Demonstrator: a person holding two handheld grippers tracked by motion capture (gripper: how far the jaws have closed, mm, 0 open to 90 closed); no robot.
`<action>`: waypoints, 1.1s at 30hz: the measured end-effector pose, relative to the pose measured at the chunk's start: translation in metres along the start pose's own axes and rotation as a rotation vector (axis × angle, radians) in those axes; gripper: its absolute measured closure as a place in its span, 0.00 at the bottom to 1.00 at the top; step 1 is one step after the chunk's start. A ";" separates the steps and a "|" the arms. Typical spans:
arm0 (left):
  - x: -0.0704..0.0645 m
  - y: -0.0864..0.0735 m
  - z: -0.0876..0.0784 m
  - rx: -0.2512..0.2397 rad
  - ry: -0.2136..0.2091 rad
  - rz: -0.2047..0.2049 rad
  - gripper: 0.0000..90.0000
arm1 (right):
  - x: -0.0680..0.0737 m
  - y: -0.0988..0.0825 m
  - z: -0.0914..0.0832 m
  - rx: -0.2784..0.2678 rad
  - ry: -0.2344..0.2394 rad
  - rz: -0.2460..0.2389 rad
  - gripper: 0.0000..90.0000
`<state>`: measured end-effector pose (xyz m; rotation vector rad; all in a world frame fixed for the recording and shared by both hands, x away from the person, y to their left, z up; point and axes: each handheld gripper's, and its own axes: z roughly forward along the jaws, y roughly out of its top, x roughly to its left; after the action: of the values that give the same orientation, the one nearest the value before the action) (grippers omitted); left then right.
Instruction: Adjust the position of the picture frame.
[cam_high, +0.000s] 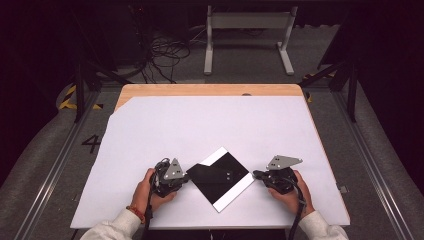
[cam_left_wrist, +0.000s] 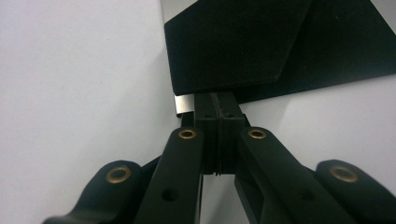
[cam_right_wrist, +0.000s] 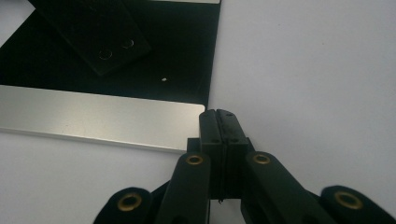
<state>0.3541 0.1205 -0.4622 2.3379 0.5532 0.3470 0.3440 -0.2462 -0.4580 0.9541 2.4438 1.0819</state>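
Observation:
A flat black square panel (cam_high: 220, 177) lies turned like a diamond on the white table cover (cam_high: 210, 125), with silver strips (cam_high: 234, 192) along two of its sides. A black strip with two small holes (cam_right_wrist: 114, 49) lies on top of it. My left gripper (cam_high: 186, 176) is at the panel's left corner, jaws shut together, tips (cam_left_wrist: 219, 100) against the black edge (cam_left_wrist: 261, 42) beside a silver end (cam_left_wrist: 183, 103). My right gripper (cam_high: 256, 174) is at the right corner, also shut, its tips (cam_right_wrist: 218, 114) touching the end of the silver strip (cam_right_wrist: 93, 119). Nothing sits between either pair of jaws.
The white cover leaves a band of bare wood (cam_high: 210, 90) at the table's far edge. Beyond the table, cables (cam_high: 165, 55) lie on the floor by a white stand (cam_high: 247, 30). Dark metal frame legs (cam_high: 80, 90) flank the table.

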 end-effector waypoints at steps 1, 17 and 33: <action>0.002 0.001 0.001 0.001 -0.001 -0.004 1.00 | 0.001 0.000 0.000 0.003 -0.003 -0.004 1.00; 0.030 0.011 0.015 -0.016 0.044 -0.070 1.00 | 0.017 0.003 0.002 0.018 0.077 -0.044 1.00; 0.046 0.013 0.023 -0.046 0.028 -0.124 1.00 | 0.031 0.003 0.004 0.010 0.049 -0.094 1.00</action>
<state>0.4070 0.1202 -0.4653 2.2456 0.6927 0.3312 0.3244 -0.2213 -0.4580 0.8162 2.5088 1.0739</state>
